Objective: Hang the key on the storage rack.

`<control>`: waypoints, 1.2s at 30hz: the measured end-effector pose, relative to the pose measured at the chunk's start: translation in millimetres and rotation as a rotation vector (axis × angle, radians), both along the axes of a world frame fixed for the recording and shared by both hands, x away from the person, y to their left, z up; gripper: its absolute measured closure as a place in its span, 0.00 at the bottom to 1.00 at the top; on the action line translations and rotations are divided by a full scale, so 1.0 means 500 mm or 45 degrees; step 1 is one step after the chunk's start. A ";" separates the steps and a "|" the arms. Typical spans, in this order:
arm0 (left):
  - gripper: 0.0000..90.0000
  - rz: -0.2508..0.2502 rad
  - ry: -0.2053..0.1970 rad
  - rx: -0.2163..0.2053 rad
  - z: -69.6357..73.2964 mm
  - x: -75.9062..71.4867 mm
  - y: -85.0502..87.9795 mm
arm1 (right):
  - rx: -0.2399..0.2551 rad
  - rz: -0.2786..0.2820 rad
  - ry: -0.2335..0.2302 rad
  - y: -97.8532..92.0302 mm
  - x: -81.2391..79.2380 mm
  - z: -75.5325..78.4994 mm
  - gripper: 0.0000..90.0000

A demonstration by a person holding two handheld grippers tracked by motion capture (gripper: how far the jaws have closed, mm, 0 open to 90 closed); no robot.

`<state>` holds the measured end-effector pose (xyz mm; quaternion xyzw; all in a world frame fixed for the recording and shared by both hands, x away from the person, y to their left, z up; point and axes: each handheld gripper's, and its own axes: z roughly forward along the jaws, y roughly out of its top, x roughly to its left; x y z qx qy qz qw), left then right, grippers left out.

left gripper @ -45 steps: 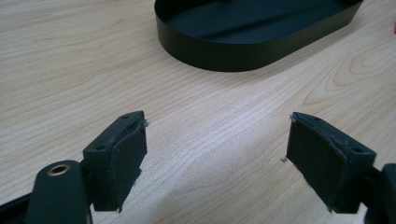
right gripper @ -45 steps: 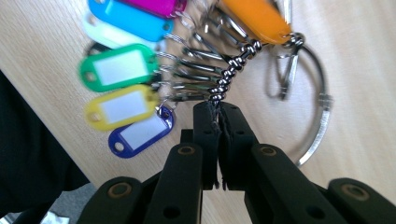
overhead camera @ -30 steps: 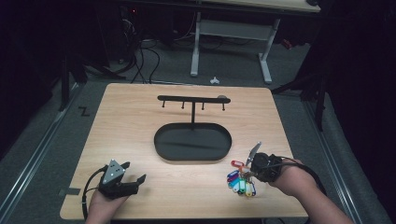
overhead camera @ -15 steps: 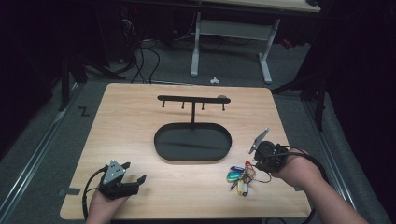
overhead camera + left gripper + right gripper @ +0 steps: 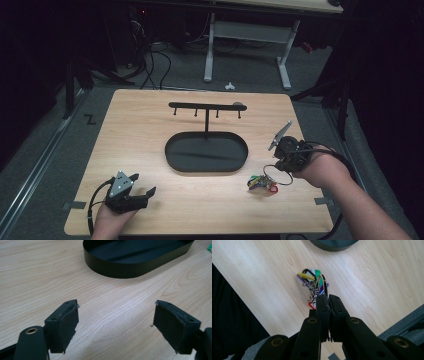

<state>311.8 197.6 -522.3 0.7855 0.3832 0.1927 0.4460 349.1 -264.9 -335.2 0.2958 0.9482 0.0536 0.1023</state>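
Right gripper (image 5: 274,172), lower right of the high view, jaws pinched together on a bunch of keys with coloured tags (image 5: 261,183) that hangs to the wooden table (image 5: 150,125). Up-left of the keys stands the black key rack's oval tray (image 5: 206,151). Left gripper (image 5: 147,194), lower left, jaws apart, nothing between.

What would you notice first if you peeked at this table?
The bunch of colourful key tags jumps out first, dangling from the right gripper, whose jaws are pinched shut on its ring near the table's right edge. Next comes the black oval tray in the middle with a hook rack standing on it. The left gripper waits open at the near left.
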 end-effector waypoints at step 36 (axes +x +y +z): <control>0.23 -0.007 0.012 0.003 -0.002 -0.004 0.002 | 0.001 0.027 -0.067 0.067 0.070 0.104 0.97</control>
